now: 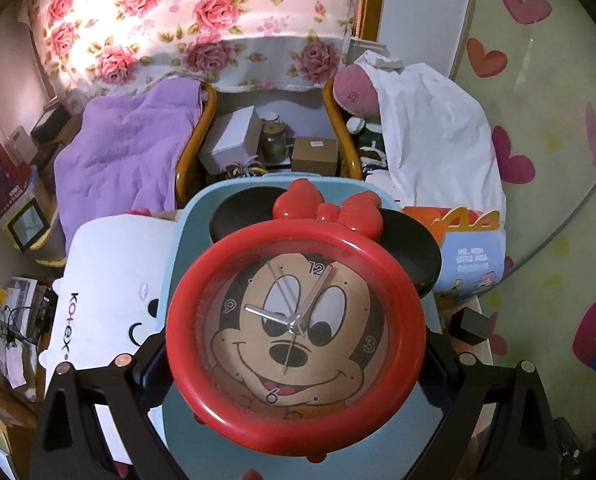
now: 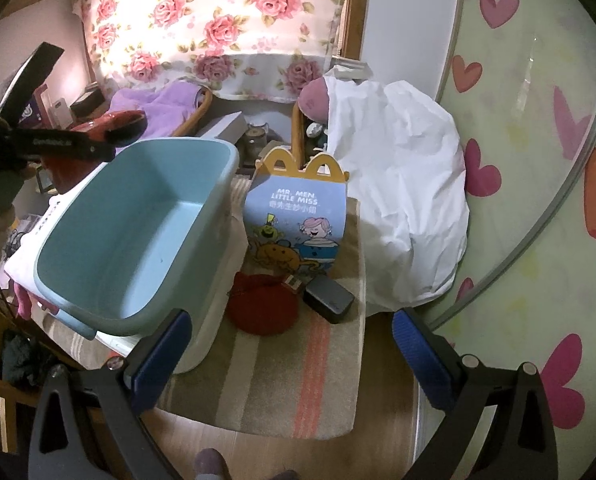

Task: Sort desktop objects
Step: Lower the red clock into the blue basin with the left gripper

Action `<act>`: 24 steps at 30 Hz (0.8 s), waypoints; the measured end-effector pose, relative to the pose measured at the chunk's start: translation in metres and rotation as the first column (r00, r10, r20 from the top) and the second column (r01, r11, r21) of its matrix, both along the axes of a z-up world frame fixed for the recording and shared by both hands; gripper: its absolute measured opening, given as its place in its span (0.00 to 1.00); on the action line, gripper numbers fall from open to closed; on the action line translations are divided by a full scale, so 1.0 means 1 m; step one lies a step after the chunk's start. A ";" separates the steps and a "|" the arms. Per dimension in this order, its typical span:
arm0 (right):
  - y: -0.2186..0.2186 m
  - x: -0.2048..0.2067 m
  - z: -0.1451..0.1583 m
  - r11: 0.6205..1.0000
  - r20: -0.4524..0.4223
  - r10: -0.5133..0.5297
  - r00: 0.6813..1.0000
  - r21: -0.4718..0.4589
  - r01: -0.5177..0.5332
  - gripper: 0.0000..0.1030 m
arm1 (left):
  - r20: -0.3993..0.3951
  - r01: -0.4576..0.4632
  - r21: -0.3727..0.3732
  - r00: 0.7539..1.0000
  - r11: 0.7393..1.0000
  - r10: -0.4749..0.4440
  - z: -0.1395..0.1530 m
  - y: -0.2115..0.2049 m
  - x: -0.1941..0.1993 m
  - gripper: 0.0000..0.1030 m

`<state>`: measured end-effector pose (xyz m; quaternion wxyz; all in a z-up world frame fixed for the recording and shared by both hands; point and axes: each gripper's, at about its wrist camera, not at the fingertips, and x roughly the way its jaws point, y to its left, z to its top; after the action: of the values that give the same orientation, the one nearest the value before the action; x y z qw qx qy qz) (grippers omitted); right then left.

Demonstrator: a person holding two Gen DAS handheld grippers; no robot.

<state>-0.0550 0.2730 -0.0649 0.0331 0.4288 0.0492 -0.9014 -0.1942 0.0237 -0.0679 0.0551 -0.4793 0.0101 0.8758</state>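
Note:
My left gripper (image 1: 298, 364) is shut on a red Minnie Mouse alarm clock (image 1: 295, 332) with black ears and a red bow, held above the light blue plastic bin (image 1: 185, 224). In the right wrist view the clock (image 2: 109, 128) shows at the far left, gripped by the left gripper (image 2: 77, 144) over the empty bin (image 2: 137, 232). My right gripper (image 2: 289, 356) is open and empty, its blue pads (image 2: 165, 352) wide apart above the striped mat (image 2: 298, 380). On the mat lie a red knitted pouch (image 2: 263, 306) and a dark grey box (image 2: 329, 298).
A blue Mr. Men Little Miss paper box (image 2: 298, 216) with yellow handles stands behind the pouch. A white cloth bundle (image 2: 398, 200) is at the right, by a heart-patterned glass panel (image 2: 538, 160). A white Kotex pack (image 1: 105, 292) lies left of the bin. Purple blanket (image 1: 125, 160) behind.

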 end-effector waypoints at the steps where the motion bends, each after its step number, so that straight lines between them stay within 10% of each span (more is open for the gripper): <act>1: 0.000 0.000 -0.001 1.000 0.004 -0.001 1.000 0.000 0.001 1.00 | 0.004 -0.001 0.000 1.000 1.000 0.001 -0.003 0.000 -0.001 0.96; 24: 0.007 0.008 -0.021 1.000 0.058 -0.027 0.998 0.007 0.027 1.00 | 0.101 -0.013 -0.014 0.995 1.000 0.014 -0.056 0.004 -0.027 0.96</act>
<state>-0.0473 0.2802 -0.0858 0.0208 0.4557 0.0452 -0.8887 -0.2217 0.0274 -0.1238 0.0463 -0.5234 0.0097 0.8508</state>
